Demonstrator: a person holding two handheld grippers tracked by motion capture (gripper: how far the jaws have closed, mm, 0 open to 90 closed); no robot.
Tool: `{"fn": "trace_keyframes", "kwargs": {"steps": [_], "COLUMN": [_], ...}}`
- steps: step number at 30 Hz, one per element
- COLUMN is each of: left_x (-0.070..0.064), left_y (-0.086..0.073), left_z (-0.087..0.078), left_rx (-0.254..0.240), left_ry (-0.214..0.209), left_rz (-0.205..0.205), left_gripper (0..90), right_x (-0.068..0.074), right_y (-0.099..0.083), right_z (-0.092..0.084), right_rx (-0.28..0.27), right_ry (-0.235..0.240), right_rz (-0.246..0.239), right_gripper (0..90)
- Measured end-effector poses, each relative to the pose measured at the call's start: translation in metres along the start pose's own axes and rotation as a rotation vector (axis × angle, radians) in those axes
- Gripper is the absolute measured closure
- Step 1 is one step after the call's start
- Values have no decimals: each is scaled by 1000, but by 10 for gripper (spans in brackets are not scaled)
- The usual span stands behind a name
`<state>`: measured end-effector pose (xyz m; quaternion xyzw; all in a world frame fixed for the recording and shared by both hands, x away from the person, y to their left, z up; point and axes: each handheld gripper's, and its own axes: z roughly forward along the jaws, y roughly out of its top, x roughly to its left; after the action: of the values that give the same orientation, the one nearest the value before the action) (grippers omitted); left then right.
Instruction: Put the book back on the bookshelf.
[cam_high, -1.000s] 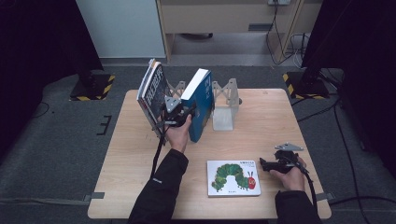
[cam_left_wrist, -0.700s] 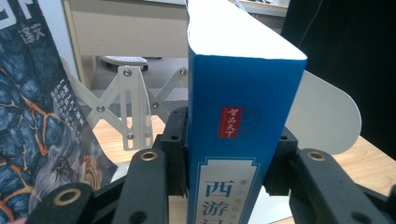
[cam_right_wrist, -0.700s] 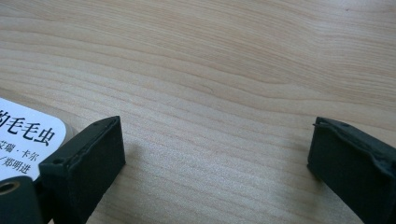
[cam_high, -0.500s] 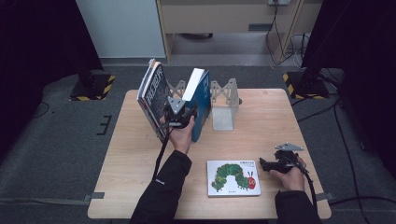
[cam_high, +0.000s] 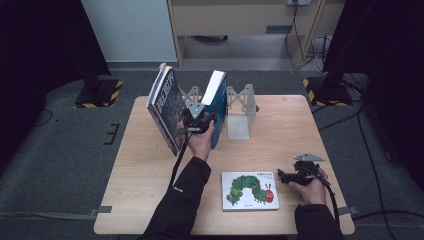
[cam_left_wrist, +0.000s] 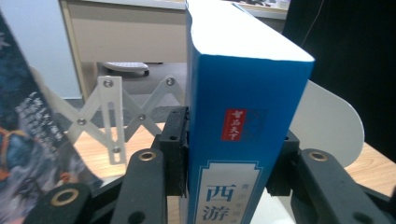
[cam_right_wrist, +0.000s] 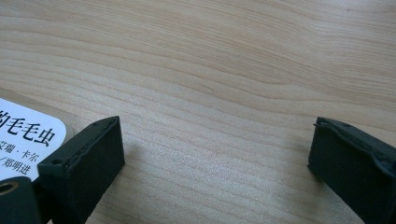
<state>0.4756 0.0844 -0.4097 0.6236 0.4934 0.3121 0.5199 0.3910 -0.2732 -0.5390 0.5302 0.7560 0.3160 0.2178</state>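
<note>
Blue and thick, the book (cam_left_wrist: 243, 140) stood upright on its lower edge, its spine clamped between the black pads of the left gripper (cam_left_wrist: 233, 154), one pad pressing each cover. In the high view the blue book (cam_high: 218, 107) rose at about twelve o'clock from the middle of the wooden table (cam_high: 280, 145), tilted slightly, with the left gripper (cam_high: 199, 120) and the person's left hand (cam_high: 201, 142) just at its seven o'clock side. At the book's nine o'clock, a dark-covered book (cam_high: 167, 107) leaned away from it, its top tipped toward ten o'clock. Between and behind the two ran the white expanding lattice of a book rack (cam_high: 240, 100), whose crossed slats (cam_left_wrist: 116, 116) appeared at nine o'clock of the blue spine in the left gripper view; a pale rounded divider plate (cam_left_wrist: 327, 126) stood at the blue book's three o'clock, close beside it.

The right gripper (cam_high: 290, 176) rested low near the table's four o'clock corner, held in the right hand (cam_high: 309, 187), its jaws spread wide apart with bare wood between them. In the right gripper view the right gripper (cam_right_wrist: 215, 149) pointed over the tabletop, and the rounded white corner of a picture book (cam_right_wrist: 28, 140) lay at its eight o'clock. That caterpillar picture book (cam_high: 249, 190) lay flat at about six o'clock of the table, just beside the gripper's tips; whether they touched it could not be told.
</note>
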Motion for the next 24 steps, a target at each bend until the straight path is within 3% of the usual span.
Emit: {"fn": "trace_keyframes", "kwargs": {"steps": [4, 8, 10, 12, 18, 24], "left_x": [4, 8, 10, 11, 12, 2], "left_y": [0, -3, -7, -11, -6, -5], "left_z": [3, -4, -12, -17, -17, -11], "left_rx": [2, 10, 19, 23, 63, 61], "left_ry": [-33, -72, -95, -104, -98, -103], "left_rz": [-34, -16, -37, -18, -21, -30], "left_gripper": [556, 536, 527, 531, 570, 559], "right_x": [1, 0, 0, 1, 0, 1], "right_y": [0, 0, 0, 0, 0, 0], "right_z": [0, 0, 0, 0, 0, 0], "right_rx": [0, 0, 0, 0, -1, 0], "right_ry": [-2, -1, -1, -2, -3, -3], "right_rz": [6, 4, 4, 7, 1, 7], "right_gripper": [36, 36, 36, 36, 37, 37]}}
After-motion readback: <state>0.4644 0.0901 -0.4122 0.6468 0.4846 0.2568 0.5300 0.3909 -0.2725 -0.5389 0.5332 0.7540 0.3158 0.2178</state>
